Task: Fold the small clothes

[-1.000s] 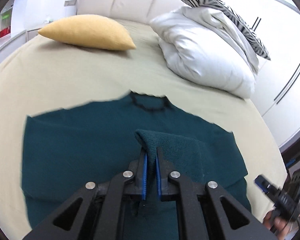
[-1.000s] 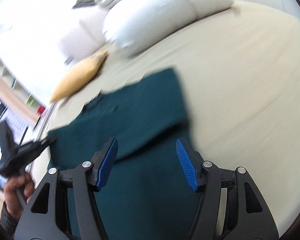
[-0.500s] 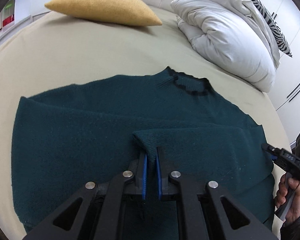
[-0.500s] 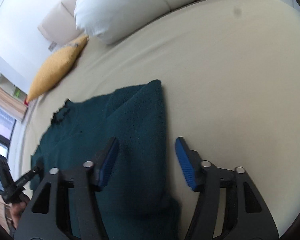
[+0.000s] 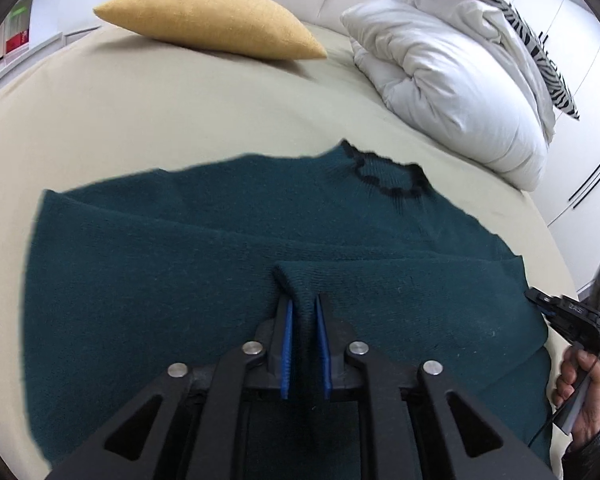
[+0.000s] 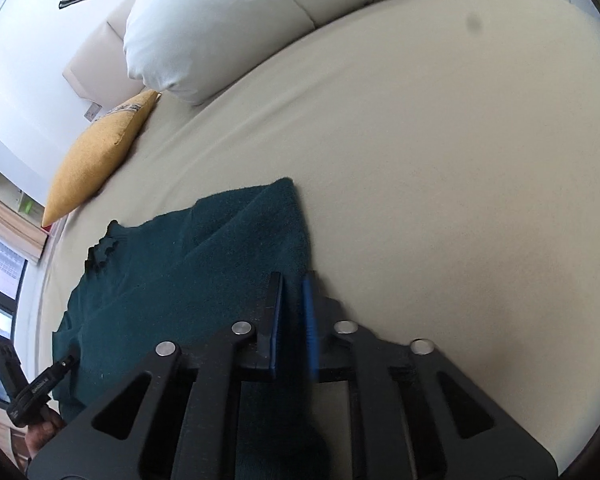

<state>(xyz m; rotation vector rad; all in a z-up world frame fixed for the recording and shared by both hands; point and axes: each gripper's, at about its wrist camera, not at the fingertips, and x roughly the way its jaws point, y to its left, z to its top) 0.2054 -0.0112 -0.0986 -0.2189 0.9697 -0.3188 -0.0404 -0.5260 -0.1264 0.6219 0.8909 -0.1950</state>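
Observation:
A dark teal knit sweater (image 5: 180, 280) lies flat on the beige bed (image 5: 140, 112), its black-trimmed collar (image 5: 392, 180) toward the pillows. One sleeve is folded across the body. My left gripper (image 5: 302, 304) still has that sleeve's cuff (image 5: 296, 280) between its blue pads, and its jaws are opening. In the right wrist view my right gripper (image 6: 292, 280) sits at the sweater's (image 6: 188, 280) right folded edge (image 6: 292, 216). Its jaws are closing, with the teal cloth between them. The far pad is blurred.
A mustard cushion (image 5: 212, 20) and a white duvet (image 5: 452, 80) with a zebra-print pillow (image 5: 500, 12) lie at the head of the bed. A hand (image 5: 580, 392) holds the right gripper's handle at the bed's right edge. Bare sheet (image 6: 440, 160) stretches right of the sweater.
My left gripper came down and laid the sleeve cuff on the sweater's body; its pads have parted slightly. My right gripper moved onto the sweater's right edge and its wide jaws narrowed around the cloth.

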